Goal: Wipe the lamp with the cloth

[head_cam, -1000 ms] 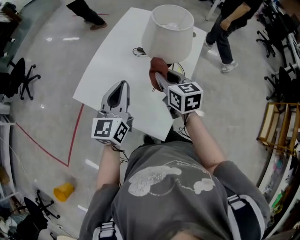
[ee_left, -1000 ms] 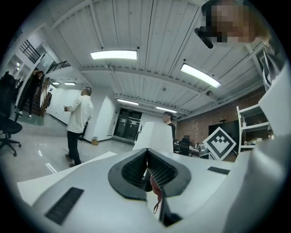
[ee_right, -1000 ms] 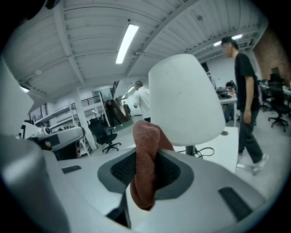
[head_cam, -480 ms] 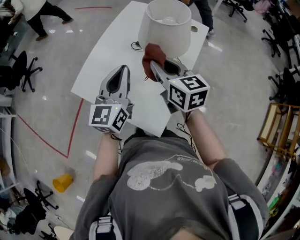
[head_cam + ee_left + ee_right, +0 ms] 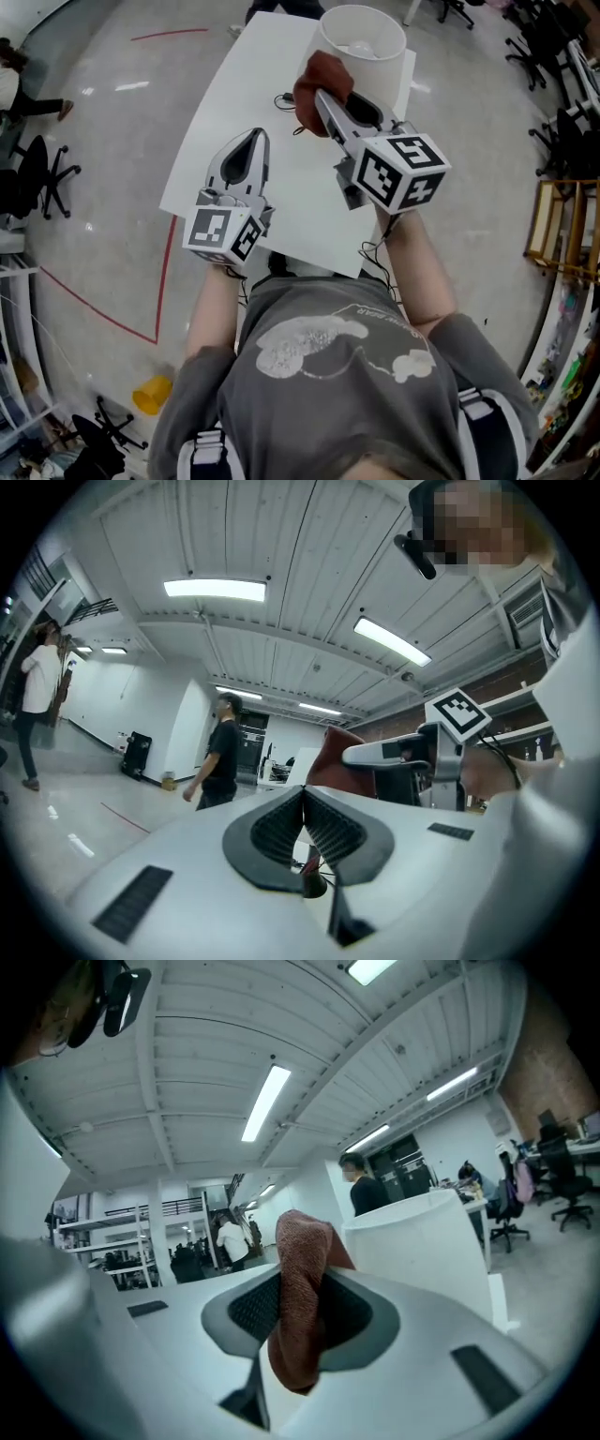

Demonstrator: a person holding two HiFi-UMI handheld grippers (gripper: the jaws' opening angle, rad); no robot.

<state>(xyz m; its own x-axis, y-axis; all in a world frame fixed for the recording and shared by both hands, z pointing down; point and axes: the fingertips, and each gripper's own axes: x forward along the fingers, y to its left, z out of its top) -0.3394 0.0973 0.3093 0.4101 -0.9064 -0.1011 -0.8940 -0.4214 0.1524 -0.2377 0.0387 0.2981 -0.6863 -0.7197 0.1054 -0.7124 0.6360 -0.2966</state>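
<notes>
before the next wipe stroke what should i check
1. Cloth gripped: ok, the right gripper has its jaws shut on it.
2. Cloth touching the lamp: cannot tell; it sits at the shade's near side.
3. Lamp upright: ok, the shade opening faces up.
4. Left gripper out of the way: ok, jaws together, empty, over the table, apart from the lamp.
5. Lamp braced: not ok, nothing holds it.
6. Cord clear of the stroke: cannot tell.
</notes>
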